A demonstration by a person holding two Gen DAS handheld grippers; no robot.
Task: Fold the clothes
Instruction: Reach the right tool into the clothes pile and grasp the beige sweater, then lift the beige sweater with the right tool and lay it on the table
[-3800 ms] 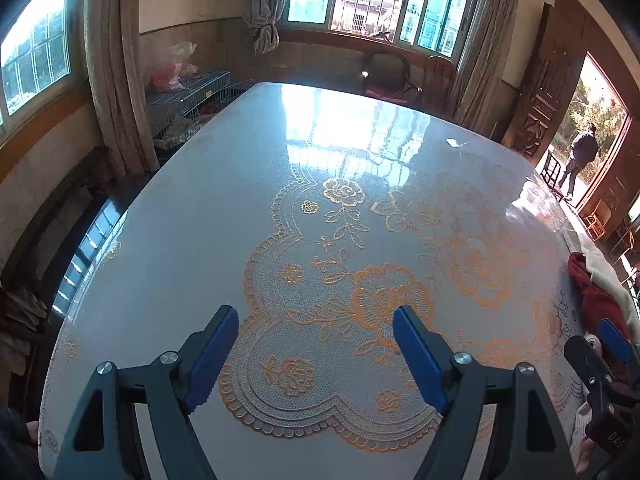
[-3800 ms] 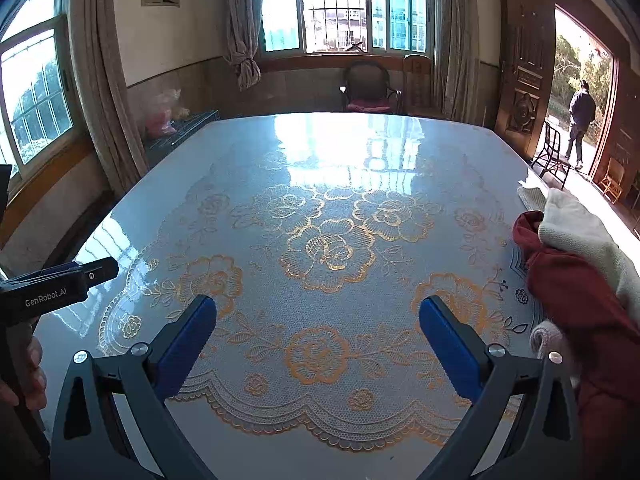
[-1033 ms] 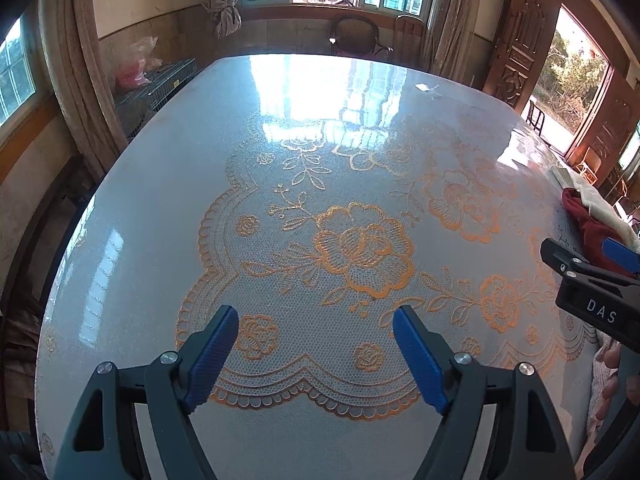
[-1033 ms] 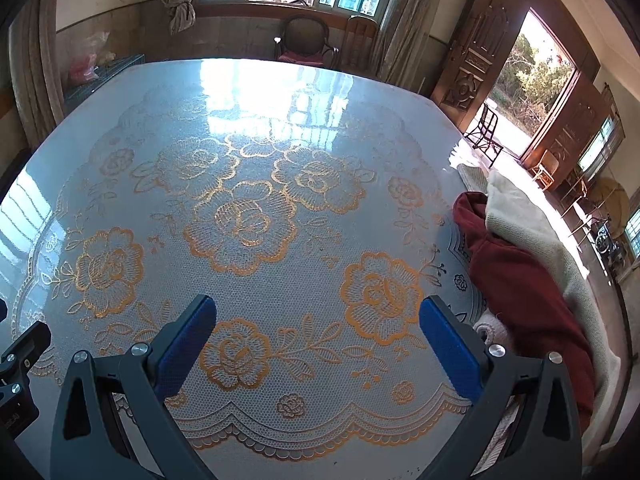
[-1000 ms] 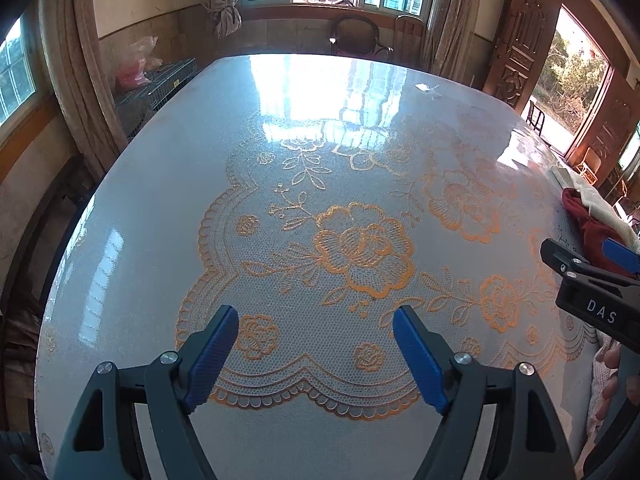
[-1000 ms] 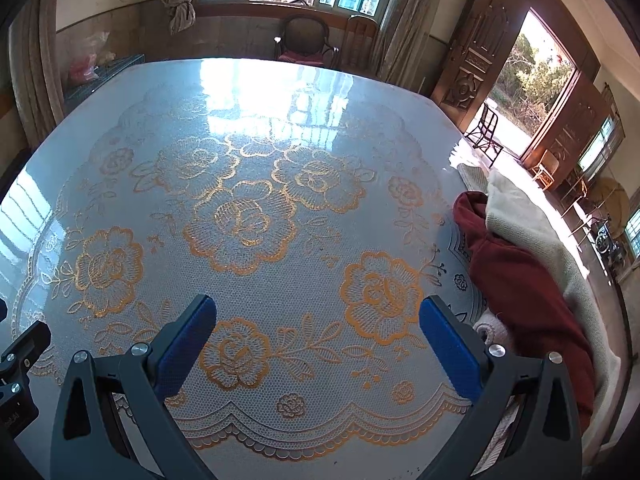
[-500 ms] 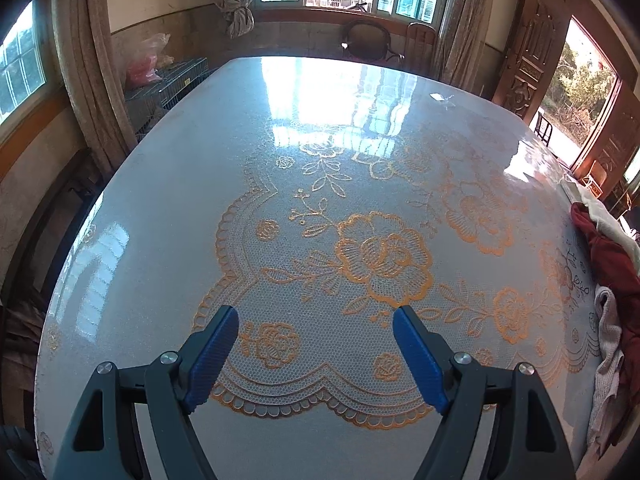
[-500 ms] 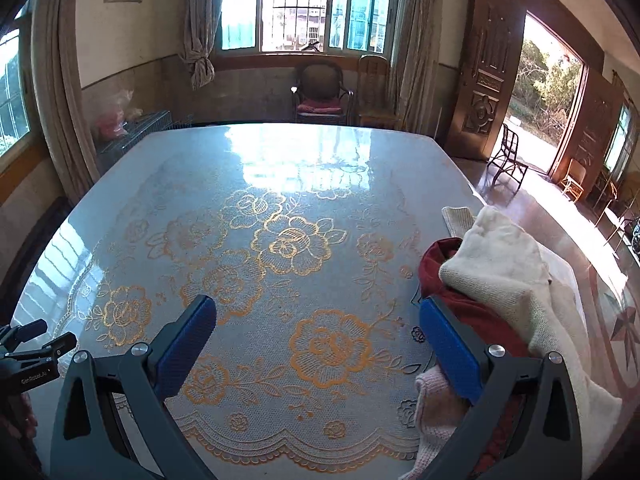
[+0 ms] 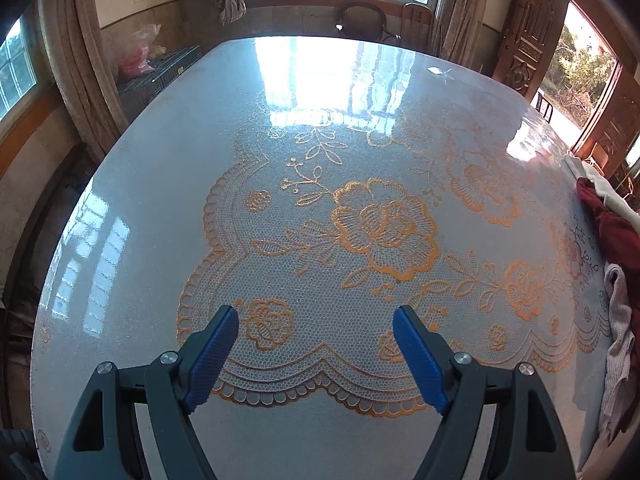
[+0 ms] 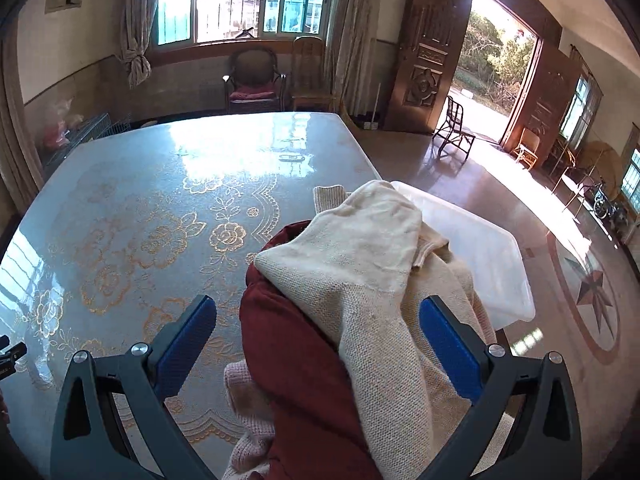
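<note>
A heap of clothes lies at the table's right edge: a cream knit sweater (image 10: 352,264) on top, a dark red garment (image 10: 296,352) under it, a pale pink knit (image 10: 244,396) lowest. My right gripper (image 10: 318,316) hangs open over this heap, its blue pads either side of the cream and red cloth, nothing pinched. In the left wrist view the same heap shows at the far right as the red garment (image 9: 612,220) and the pink knit (image 9: 618,320). My left gripper (image 9: 316,322) stands open above the bare lace-patterned tablecloth (image 9: 280,160).
A white plastic bin (image 10: 484,256) sits right of the heap, off the table edge. Chairs (image 10: 256,80) stand by the far window, a small chair (image 10: 454,128) near the open door. A wire rack (image 9: 168,68) stands left of the table.
My right gripper has swung right and closed in on the clothes heap, which now fills the space between its fingers. My left gripper has drifted slightly; the right gripper is gone from its view.
</note>
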